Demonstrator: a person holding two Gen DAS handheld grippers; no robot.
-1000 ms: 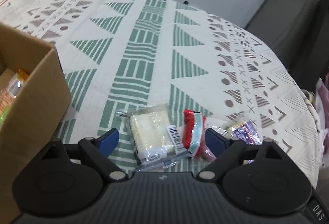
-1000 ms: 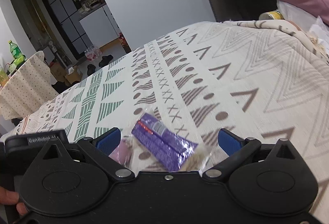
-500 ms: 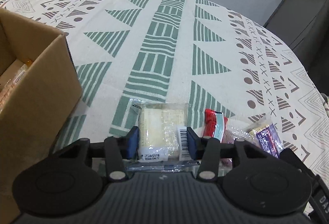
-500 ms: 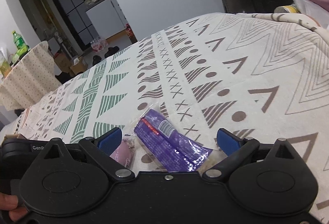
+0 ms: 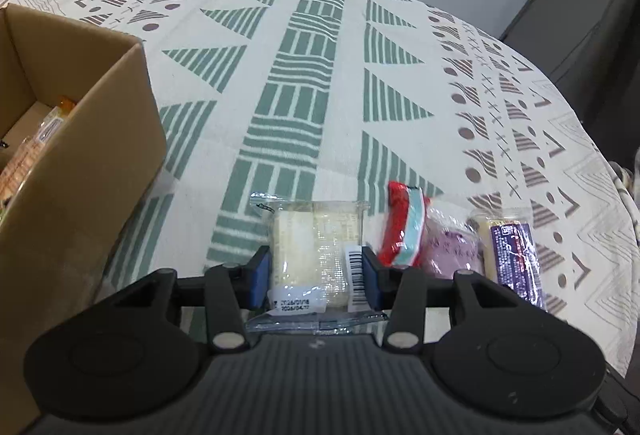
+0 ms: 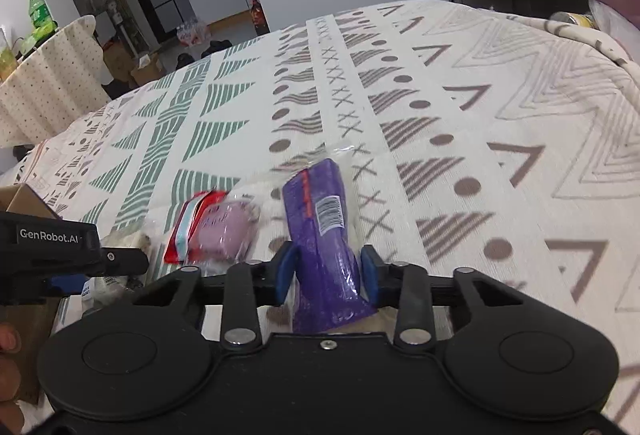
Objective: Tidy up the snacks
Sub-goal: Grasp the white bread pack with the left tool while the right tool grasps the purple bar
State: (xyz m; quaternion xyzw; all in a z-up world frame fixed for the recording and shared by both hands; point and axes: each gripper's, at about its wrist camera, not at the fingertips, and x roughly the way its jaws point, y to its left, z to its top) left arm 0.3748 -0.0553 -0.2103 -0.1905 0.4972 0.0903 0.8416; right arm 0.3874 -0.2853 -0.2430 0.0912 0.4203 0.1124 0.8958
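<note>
My left gripper (image 5: 316,275) is shut on a pale yellow cake pack (image 5: 316,235) lying on the patterned tablecloth (image 5: 304,75). To its right lie a red-and-teal pack (image 5: 404,227), a lilac pack (image 5: 452,249) and a purple pack (image 5: 516,259). In the right wrist view my right gripper (image 6: 326,271) has its jaws closing, and both blue pads press the sides of that purple pack (image 6: 320,211). The lilac pack (image 6: 228,231) and the red-and-teal pack (image 6: 186,231) sit just left of it.
An open cardboard box (image 5: 80,139) with several snacks inside stands at the left, close to my left gripper. The left tool's black housing (image 6: 48,247) and a person's fingers (image 6: 8,343) show at the right view's left edge. The cloth's far edge drops to floor and cabinets.
The left jaws closed onto the pale cake pack within the first half second and stayed. The right jaws, wide open until just now, have closed on the purple pack, which now points away.
</note>
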